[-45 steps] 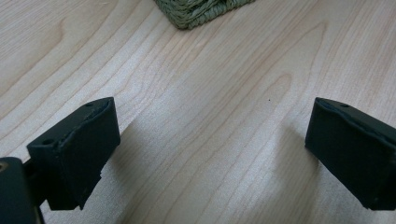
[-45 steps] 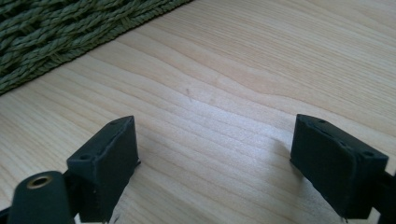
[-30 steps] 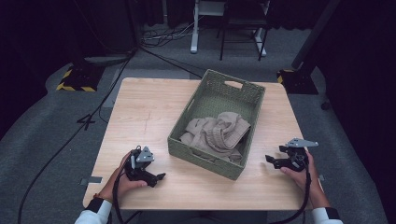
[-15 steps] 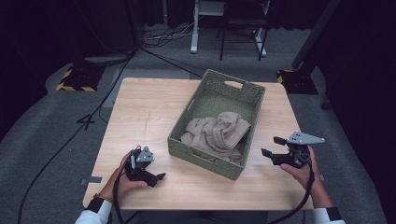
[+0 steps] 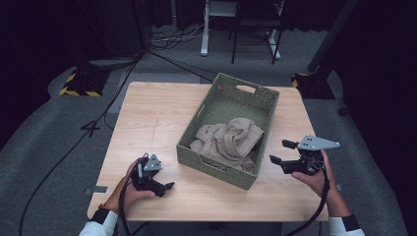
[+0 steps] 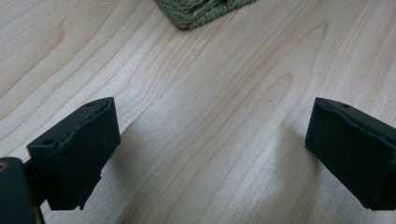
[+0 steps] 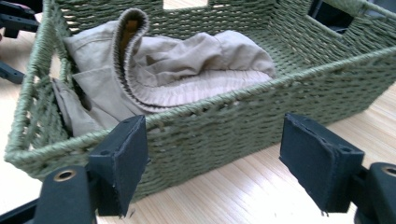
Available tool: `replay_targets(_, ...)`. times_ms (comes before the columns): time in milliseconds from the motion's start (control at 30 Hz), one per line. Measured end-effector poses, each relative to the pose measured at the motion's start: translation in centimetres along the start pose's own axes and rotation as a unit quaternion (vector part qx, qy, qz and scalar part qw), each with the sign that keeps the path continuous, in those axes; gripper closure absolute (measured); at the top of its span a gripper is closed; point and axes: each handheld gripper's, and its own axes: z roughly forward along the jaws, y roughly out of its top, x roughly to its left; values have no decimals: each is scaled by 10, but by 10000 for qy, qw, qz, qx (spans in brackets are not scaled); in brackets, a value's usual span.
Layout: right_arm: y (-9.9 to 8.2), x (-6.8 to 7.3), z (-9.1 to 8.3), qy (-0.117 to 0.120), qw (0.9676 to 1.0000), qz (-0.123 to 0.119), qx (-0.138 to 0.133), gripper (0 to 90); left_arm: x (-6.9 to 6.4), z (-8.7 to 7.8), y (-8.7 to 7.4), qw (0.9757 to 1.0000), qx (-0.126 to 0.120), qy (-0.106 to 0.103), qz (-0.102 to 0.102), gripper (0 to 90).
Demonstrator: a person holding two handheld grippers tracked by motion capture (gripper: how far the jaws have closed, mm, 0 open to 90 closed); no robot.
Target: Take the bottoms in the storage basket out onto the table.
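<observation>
A green woven basket (image 5: pixel 196 118) stands on the wooden table (image 5: pixel 147 113), right of centre, with a crumpled beige cloth (image 5: pixel 228 137) inside it. My right gripper (image 5: pixel 281 152) hovers above the table just right of the basket, pointing at its side wall. It is open with nothing between the jaws, which have just been closing slightly. In the right gripper view the right gripper (image 7: pixel 210 163) faces the basket (image 7: pixel 243 116) and the cloth (image 7: pixel 187 70). My left gripper (image 5: pixel 160 182) rests near the front left edge, open. In the left gripper view the left gripper (image 6: pixel 210 140) frames bare wood, with the basket's corner (image 6: pixel 201 9) beyond.
The table's left half (image 5: pixel 142 128) is bare wood. Black cables (image 5: pixel 74 147) run over the grey floor on the left. A chair and desk legs (image 5: pixel 236 34) stand behind the table, and yellow-black striped blocks (image 5: pixel 81 83) lie at its far corners.
My right gripper has risen from the table and shifted a little to the right. The left gripper, basket and cloth have stayed put.
</observation>
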Motion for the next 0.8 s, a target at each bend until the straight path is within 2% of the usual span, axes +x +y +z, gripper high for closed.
replay_targets(267,10,8,3,91,9998,-155,-19,230,0,0,0,10000,-3,3,-5,35)
replay_targets(600,16,11,8,144,9997,-217,-36,227,0,0,0,10000,-2,28,-32,35)
replay_targets(800,29,15,12,182,9992,-364,-18,228,0,0,0,10000,1,26,-39,35)
